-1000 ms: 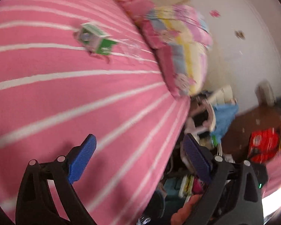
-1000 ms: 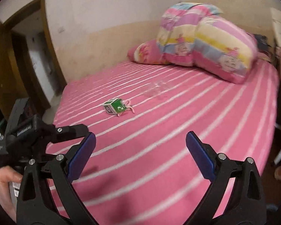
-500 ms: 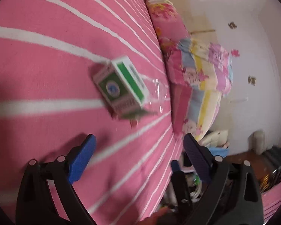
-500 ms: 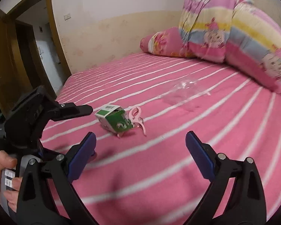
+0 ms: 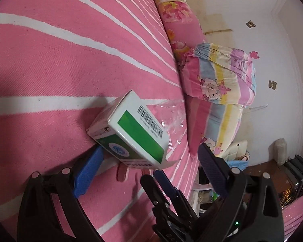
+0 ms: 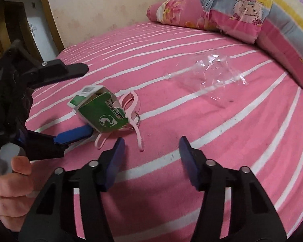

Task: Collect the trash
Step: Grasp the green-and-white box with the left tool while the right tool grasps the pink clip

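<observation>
A green-and-white carton (image 6: 100, 111) lies on the pink striped bed (image 6: 192, 151), resting on a pink looped strap (image 6: 134, 109), with crumpled clear plastic (image 6: 210, 70) beyond it near the pillows (image 6: 252, 16). The left tongs (image 5: 149, 162) stand spread around the carton (one pad just beside its lower edge), while the right tongs (image 6: 150, 151) are closing on nothing, just short of the strap.

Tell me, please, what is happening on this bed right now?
A person is clearing trash off the pink striped bedsheet with tongs in each hand. The left tongs stand wide open around a green and white carton, not yet gripping it. The right tongs are closing with nothing between them, near a pink clip. A clear plastic wrapper lies further off.
</observation>
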A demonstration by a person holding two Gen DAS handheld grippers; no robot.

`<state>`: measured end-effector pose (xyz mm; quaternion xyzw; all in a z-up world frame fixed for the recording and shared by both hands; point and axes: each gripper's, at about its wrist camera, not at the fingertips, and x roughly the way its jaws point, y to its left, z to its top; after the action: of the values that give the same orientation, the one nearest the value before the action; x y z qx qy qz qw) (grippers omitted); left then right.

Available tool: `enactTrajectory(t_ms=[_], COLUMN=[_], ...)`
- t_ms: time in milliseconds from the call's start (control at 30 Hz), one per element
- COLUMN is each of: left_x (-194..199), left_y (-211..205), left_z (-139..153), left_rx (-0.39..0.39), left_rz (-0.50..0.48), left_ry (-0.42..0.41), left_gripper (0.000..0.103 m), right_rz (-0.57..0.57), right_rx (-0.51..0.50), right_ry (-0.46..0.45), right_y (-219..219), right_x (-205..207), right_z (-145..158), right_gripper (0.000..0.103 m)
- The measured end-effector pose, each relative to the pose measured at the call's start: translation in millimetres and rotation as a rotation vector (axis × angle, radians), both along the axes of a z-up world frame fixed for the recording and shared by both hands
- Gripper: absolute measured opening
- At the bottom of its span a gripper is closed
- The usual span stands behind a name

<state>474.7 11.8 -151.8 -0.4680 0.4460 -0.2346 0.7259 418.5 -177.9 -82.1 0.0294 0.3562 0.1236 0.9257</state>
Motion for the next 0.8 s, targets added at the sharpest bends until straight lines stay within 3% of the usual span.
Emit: enactTrajectory(t_ms=[100,233,367,467,800], left_x=[2,3,3,4,-2], left_y=[-1,-1,8,17,23], left_z=[-1,-2,-13,-21,-19], left_rx=[0.006,0.012,0.01,-0.051,-0.106], left_rz=[-0.006,-0.001,0.035,0.056,0.082], left_ry=[0.002,0.014,0.051,0.067,0.069], left_gripper=[0.091,0.089,0.06,0.051,0.047], right_rz=[0.026,0.051,0.058,0.061,0.033], right_rx=[-0.003,-0.024,-0.015,-0.009,0.018], right_ry=[-0.003,0.003,0.002,-0.002,-0.04], right_y=[6,14,12,12,7], right_x=[8,14,16,14,7], right_z=[-2,-6,-6,-5,2], right_gripper=[0.051,0.038,0.009,0.007,0.006])
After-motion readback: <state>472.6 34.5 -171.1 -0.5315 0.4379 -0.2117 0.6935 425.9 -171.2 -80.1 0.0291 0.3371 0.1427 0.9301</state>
